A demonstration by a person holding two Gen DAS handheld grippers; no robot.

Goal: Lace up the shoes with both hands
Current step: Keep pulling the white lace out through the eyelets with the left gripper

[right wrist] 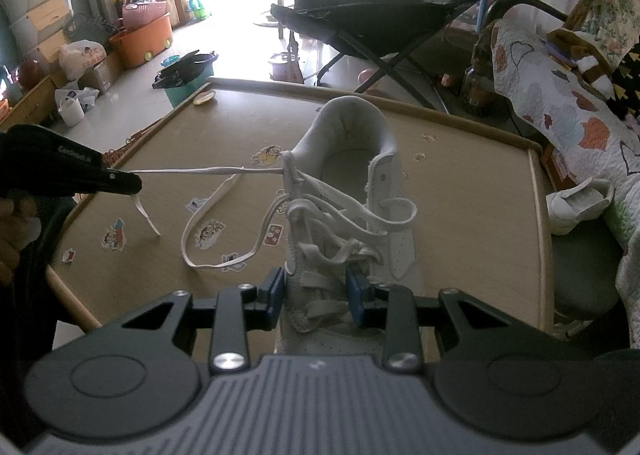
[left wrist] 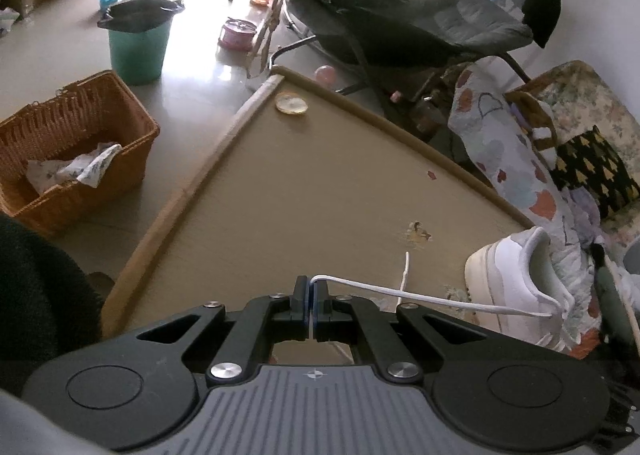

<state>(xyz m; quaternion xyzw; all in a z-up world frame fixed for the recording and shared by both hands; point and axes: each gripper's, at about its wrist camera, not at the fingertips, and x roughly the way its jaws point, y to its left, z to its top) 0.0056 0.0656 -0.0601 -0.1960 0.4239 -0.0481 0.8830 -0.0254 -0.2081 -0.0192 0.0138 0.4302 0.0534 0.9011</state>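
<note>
The left tongs (left wrist: 311,297), angled down over the worktop (left wrist: 304,191), pinch a white shoelace (left wrist: 400,292) drawn taut. Further right, the right tongs (right wrist: 316,293), tilted downward, clamp the white sneaker (right wrist: 352,191) standing on the worktop.

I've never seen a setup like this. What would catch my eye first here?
Probably the white sneaker standing mid-table, its front clamped between the blue pads of the right gripper. From its top eyelet a white lace stretches taut leftward to the left gripper, which pinches it shut. A slack loop of lace lies on the sticker-dotted table.
</note>
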